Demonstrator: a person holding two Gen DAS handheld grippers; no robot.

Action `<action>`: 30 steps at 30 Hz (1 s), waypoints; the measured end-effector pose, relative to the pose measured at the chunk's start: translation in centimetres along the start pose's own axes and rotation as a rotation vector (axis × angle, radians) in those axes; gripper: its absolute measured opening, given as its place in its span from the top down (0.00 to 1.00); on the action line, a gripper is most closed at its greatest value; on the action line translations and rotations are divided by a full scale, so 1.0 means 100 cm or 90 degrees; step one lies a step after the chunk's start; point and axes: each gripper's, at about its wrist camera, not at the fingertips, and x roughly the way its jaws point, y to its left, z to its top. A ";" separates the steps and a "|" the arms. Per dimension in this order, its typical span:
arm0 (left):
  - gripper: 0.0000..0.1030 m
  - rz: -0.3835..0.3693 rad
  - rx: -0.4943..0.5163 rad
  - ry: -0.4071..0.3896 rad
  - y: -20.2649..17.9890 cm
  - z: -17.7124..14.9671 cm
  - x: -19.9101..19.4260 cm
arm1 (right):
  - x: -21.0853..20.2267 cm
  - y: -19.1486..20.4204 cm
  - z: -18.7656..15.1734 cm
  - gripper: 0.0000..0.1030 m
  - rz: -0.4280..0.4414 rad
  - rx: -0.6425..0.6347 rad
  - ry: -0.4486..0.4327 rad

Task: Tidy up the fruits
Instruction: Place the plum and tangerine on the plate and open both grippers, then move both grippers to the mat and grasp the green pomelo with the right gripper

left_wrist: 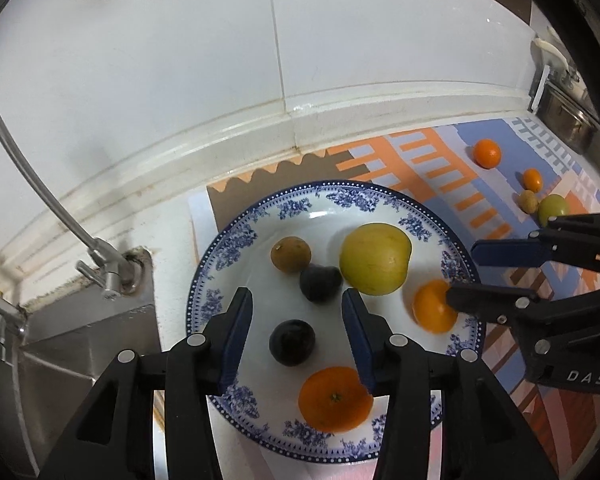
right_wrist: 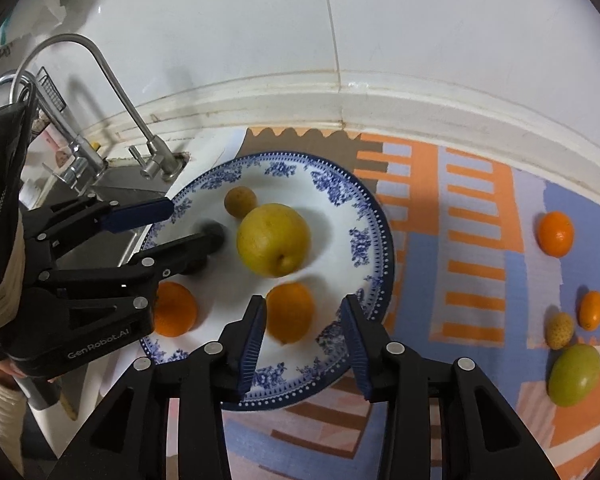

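Observation:
A blue-and-white plate (left_wrist: 236, 240) (right_wrist: 339, 184) holds a yellow pear (left_wrist: 375, 258) (right_wrist: 274, 239), a brown longan (left_wrist: 290, 254) (right_wrist: 240, 201), two dark plums (left_wrist: 320, 282) (left_wrist: 292, 342), and two oranges (left_wrist: 335, 398) (left_wrist: 433, 308) (right_wrist: 290, 312) (right_wrist: 174, 309). My left gripper (left_wrist: 297, 324) (right_wrist: 188, 224) is open and empty above the plums. My right gripper (right_wrist: 303, 328) (left_wrist: 461, 272) is open and empty just over the plate's right orange. On the mat lie an orange (right_wrist: 555, 233), a kumquat (right_wrist: 591, 310), a speckled longan (right_wrist: 559, 330) and a green fruit (right_wrist: 575, 374).
A patterned orange-and-blue mat (right_wrist: 475, 240) covers the counter right of the plate. A sink (left_wrist: 80, 340) with a curved tap (right_wrist: 112, 92) lies left. The white tiled wall (left_wrist: 180, 60) stands behind. A steel pot (left_wrist: 567, 120) sits at the far right.

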 end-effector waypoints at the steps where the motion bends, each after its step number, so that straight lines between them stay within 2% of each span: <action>1: 0.52 0.004 0.001 -0.005 -0.001 0.000 -0.004 | -0.004 0.000 -0.001 0.61 -0.003 -0.002 -0.005; 7: 0.47 0.022 -0.008 -0.034 -0.014 -0.003 -0.036 | -0.035 -0.003 -0.008 0.60 -0.015 0.003 -0.050; 10: 0.44 0.017 -0.014 -0.060 -0.025 -0.003 -0.054 | -0.052 -0.007 -0.012 0.52 -0.026 0.010 -0.079; 13: 0.42 0.014 -0.017 -0.090 -0.036 -0.002 -0.071 | -0.071 -0.011 -0.019 0.51 -0.036 0.016 -0.105; 16: 0.38 0.008 -0.010 -0.120 -0.050 -0.001 -0.087 | -0.089 -0.019 -0.028 0.45 -0.045 0.032 -0.131; 18: 0.37 0.007 -0.003 -0.136 -0.059 0.000 -0.095 | -0.101 -0.025 -0.035 0.44 -0.058 0.042 -0.149; 30: 0.27 -0.029 0.042 -0.187 -0.120 0.006 -0.109 | -0.155 -0.070 -0.065 0.35 -0.134 0.086 -0.196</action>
